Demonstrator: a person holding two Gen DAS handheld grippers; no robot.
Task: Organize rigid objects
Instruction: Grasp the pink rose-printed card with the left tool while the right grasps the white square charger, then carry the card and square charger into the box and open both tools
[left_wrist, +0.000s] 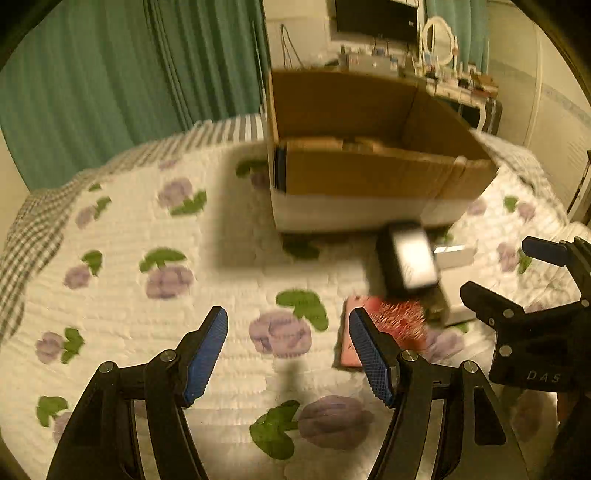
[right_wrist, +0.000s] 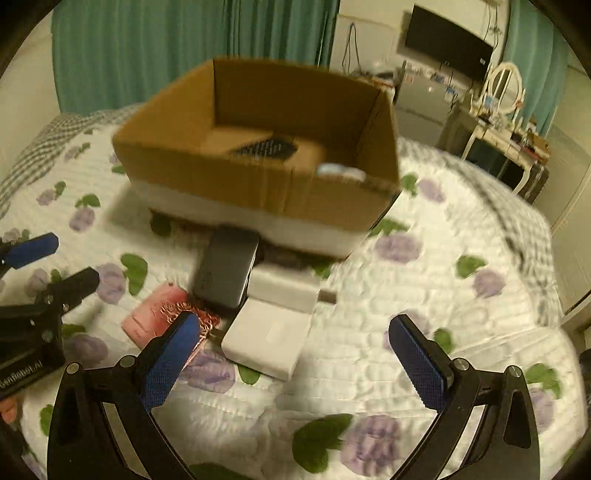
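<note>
Occupying the upper centre of both views, an open cardboard box (right_wrist: 258, 184) is seen on a floral bedspread (right_wrist: 443, 295). Below it, a dark device (right_wrist: 225, 271), white boxes (right_wrist: 266, 341) and a red-pink pack (right_wrist: 162, 314) are clustered. Left gripper (left_wrist: 288, 347) and right gripper (right_wrist: 295, 362) are shown with fingers apart, nothing held.

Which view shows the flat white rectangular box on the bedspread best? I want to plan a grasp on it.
The right wrist view: the flat white rectangular box lies whole and unobstructed ahead of the open right gripper. In the left wrist view only a sliver of it shows, behind the dark grey rectangular device.
</note>
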